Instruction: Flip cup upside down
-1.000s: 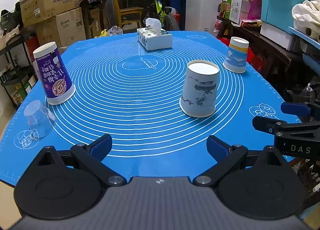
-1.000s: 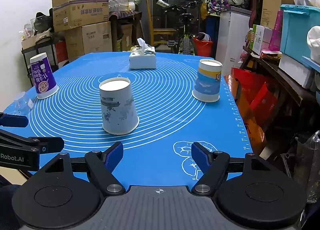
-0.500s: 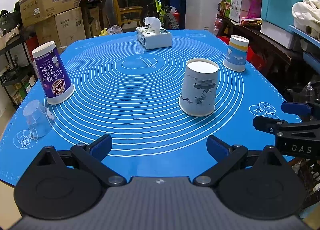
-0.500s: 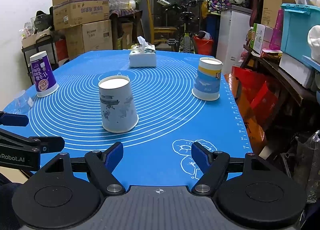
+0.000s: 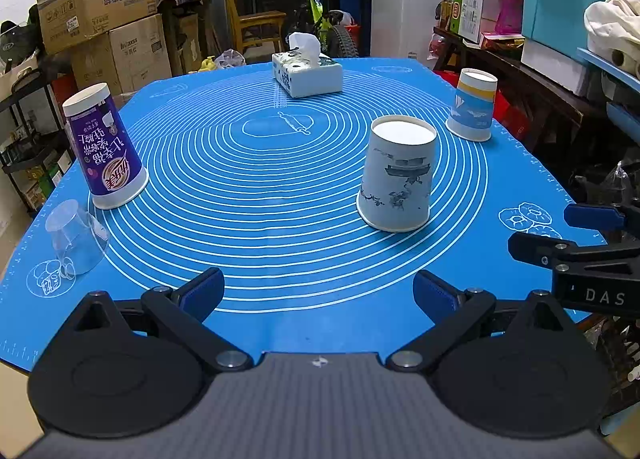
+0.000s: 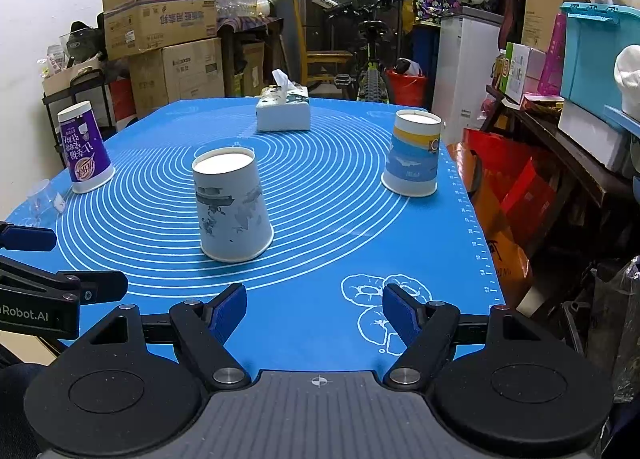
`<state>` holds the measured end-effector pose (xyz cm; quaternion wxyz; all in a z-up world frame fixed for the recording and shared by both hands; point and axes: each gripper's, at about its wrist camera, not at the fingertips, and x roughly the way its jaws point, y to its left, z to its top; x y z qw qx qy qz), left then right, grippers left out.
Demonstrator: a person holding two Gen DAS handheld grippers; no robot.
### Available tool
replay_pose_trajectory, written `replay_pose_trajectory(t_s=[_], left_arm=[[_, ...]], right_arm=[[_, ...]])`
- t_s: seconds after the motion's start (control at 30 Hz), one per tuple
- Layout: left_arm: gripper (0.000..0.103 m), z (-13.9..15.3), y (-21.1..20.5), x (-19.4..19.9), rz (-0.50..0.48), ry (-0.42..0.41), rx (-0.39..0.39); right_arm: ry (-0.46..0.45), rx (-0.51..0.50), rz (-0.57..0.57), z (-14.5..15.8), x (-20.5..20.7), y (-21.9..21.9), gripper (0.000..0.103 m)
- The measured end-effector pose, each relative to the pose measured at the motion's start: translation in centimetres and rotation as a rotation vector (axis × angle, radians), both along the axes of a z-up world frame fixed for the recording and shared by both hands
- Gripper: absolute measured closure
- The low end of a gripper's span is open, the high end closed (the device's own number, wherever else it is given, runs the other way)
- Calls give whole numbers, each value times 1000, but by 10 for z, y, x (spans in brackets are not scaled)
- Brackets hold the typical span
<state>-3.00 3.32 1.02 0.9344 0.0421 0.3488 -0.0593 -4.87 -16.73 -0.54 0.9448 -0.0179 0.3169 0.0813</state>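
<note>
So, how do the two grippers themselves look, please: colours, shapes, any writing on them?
Both look alike. The left gripper and the right gripper each have black angled linkage arms with silver pivot screws, two round black discs, a grey ribbed centre plate and blue pads on the fingers. White lettering on their sides reads "Robot.AI" and "DAS". No cables or sleeves show.

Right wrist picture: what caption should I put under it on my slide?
Open right claw hovers over the blue mat, facing three upside-down paper cups and a tissue box.

Bare blue mat point(image 5: 304, 259) lies between the claws and the white cup point(image 5: 396, 175).
</note>
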Motion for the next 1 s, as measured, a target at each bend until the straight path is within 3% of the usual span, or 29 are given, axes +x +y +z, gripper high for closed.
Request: replay_pose_trajectory(t_s=[1.0], left_arm=[[3, 0, -1, 0, -1, 1, 1]], right_arm=[[12, 4, -4, -3, -1, -4, 24]])
